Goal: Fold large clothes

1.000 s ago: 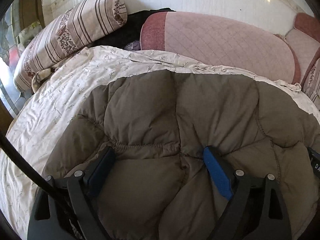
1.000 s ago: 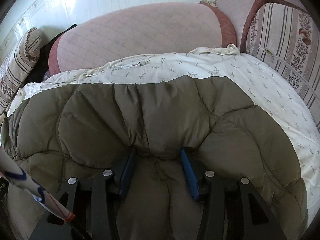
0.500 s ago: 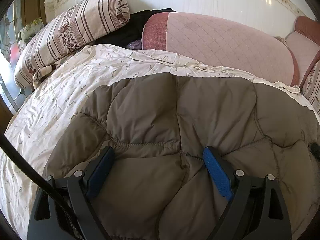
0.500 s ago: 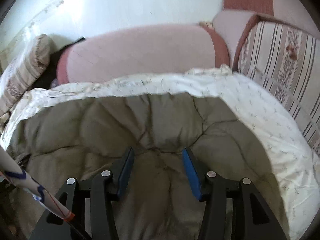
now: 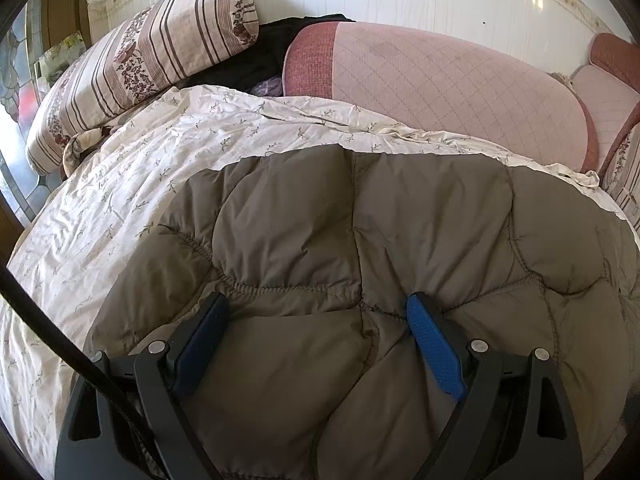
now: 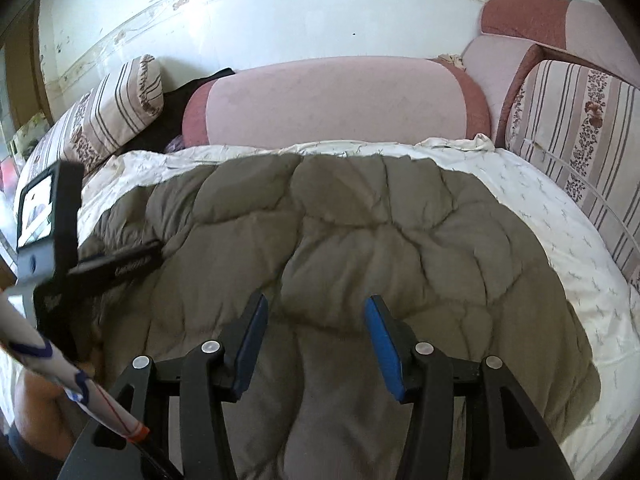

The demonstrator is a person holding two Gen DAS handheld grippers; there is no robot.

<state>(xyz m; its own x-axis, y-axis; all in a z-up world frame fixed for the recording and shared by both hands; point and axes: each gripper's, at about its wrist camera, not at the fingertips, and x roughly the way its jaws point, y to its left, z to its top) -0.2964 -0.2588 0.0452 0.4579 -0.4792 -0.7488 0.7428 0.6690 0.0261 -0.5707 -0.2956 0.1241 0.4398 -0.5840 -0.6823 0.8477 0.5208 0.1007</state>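
Observation:
A large olive-brown quilted down garment [image 5: 360,220] lies spread on a bed, also seen in the right wrist view [image 6: 360,232]. My left gripper [image 5: 316,312] is open, its blue-padded fingers wide apart with the garment's near part bulging between them. My right gripper [image 6: 314,308] is open too, over the garment's near edge, with a puffed fold between its fingers. The left gripper's body [image 6: 52,232] shows at the left of the right wrist view, over the garment's left side.
A cream floral sheet [image 5: 120,200] covers the bed. A striped bolster [image 5: 140,64] lies at the far left, a pink quilted cushion [image 5: 440,92] along the white wall, and striped cushions [image 6: 580,128] at the right. Dark clothes [image 5: 256,56] lie between the bolster and the cushion.
My right gripper has opened wider and risen and drawn back, so more of the garment shows. My left gripper has stayed open and shifted slightly.

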